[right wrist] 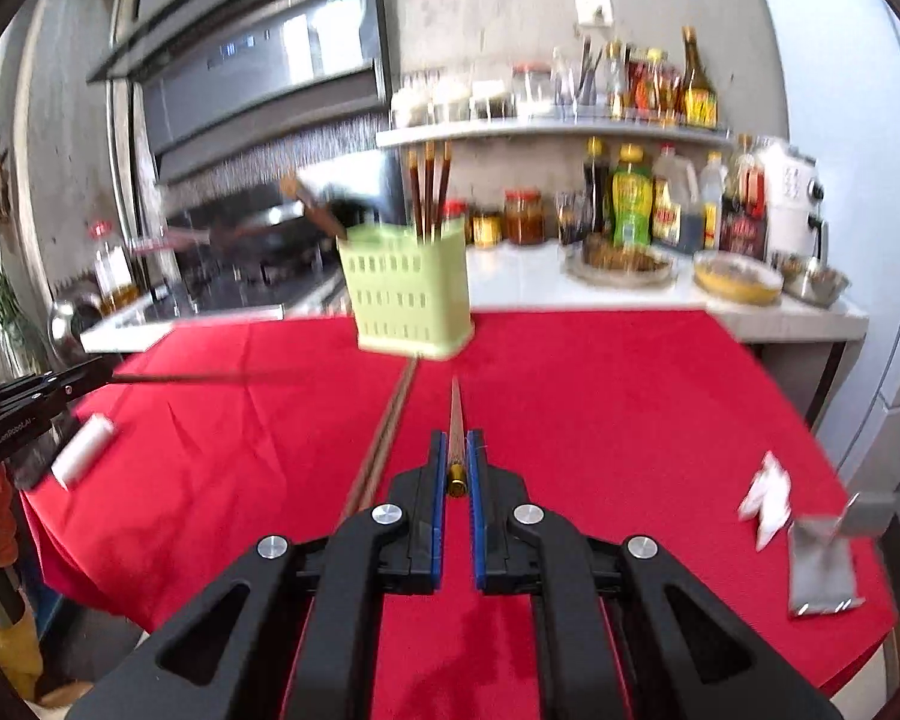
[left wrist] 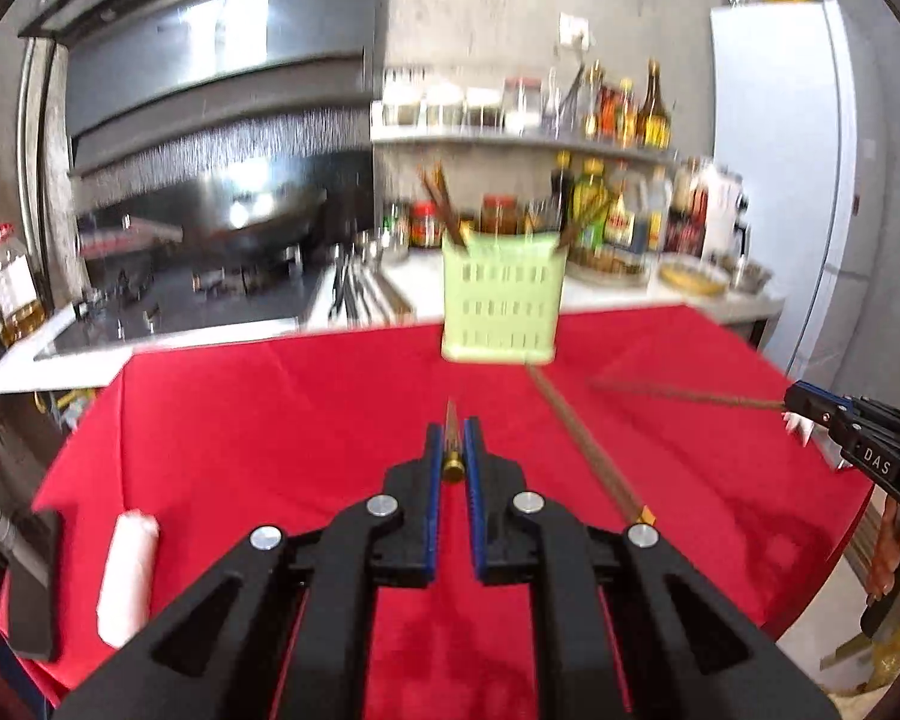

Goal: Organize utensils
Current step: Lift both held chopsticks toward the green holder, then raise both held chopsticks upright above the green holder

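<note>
Covering the table, the red cloth (right wrist: 600, 396) lies bare right of the green utensil basket (right wrist: 407, 291), which stands at its far edge beside the counter and holds several upright chopsticks (right wrist: 429, 189). One loose chopstick (left wrist: 576, 438) lies on the cloth in front of the basket. The left gripper (left wrist: 453, 450) and right gripper (right wrist: 457, 459) each have jaws clamped on a gold-capped chopstick; the right gripper's body reads "DAS".

1. Both views are bright and evenly lit.
2. Glare streaks the steel range hood (left wrist: 210, 78).
3. Motion blur smears the background shelves (right wrist: 546, 126).
4. Fisheye distortion bends edges; corners go black.
</note>
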Demonstrator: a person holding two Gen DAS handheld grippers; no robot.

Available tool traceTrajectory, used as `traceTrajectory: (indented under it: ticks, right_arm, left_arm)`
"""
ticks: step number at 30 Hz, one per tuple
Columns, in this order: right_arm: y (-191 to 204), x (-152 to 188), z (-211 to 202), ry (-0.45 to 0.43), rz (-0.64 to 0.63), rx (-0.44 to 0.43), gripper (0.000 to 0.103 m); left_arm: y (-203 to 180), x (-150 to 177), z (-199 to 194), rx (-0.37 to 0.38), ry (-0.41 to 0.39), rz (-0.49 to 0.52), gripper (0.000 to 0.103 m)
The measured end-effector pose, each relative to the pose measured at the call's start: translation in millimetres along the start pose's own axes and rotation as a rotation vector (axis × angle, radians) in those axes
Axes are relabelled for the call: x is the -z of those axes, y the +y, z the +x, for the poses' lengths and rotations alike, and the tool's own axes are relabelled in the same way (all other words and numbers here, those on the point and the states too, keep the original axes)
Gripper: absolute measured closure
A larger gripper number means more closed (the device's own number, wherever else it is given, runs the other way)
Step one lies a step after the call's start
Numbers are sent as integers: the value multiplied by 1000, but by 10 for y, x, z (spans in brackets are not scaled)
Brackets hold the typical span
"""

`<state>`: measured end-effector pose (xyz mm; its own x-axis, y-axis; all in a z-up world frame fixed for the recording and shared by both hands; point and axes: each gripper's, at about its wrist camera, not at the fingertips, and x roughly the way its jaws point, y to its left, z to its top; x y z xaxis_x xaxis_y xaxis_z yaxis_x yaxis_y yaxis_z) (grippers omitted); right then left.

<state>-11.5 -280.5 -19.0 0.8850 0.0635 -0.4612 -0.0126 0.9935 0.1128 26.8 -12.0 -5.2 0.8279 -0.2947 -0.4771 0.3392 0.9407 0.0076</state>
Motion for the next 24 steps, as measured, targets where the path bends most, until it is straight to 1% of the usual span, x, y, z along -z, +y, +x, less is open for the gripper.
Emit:
traceTrajectory:
  ticks: [5,10,13,15,18,22,24]
  right_arm:
    - [36,-297,-263,-89,-19,-5,96]
    - [79,-554,-475,-156,-44,1,96]
    - [84,-647,-480,-157,-52,3,96]
    - [85,-698,-442,-151,-60,9,96]
    - [92,-730,-416,-157,-63,15,96]
    - [74,-784,-345,-165,-63,22,96]
    - [65,-808,-294,-164,-64,25,96]
  left_arm:
    - [18,-338,-266,15,-106,12,96]
    - [-4,-513,-379,24,-158,30,96]
    - [-1,-553,-336,33,-128,36,96]
    - [17,-569,-256,51,-73,31,96]
    - [33,-550,-198,53,-33,46,96]
    - [42,-546,-107,59,-10,49,96]
    - [52,-546,-42,74,2,42,96]
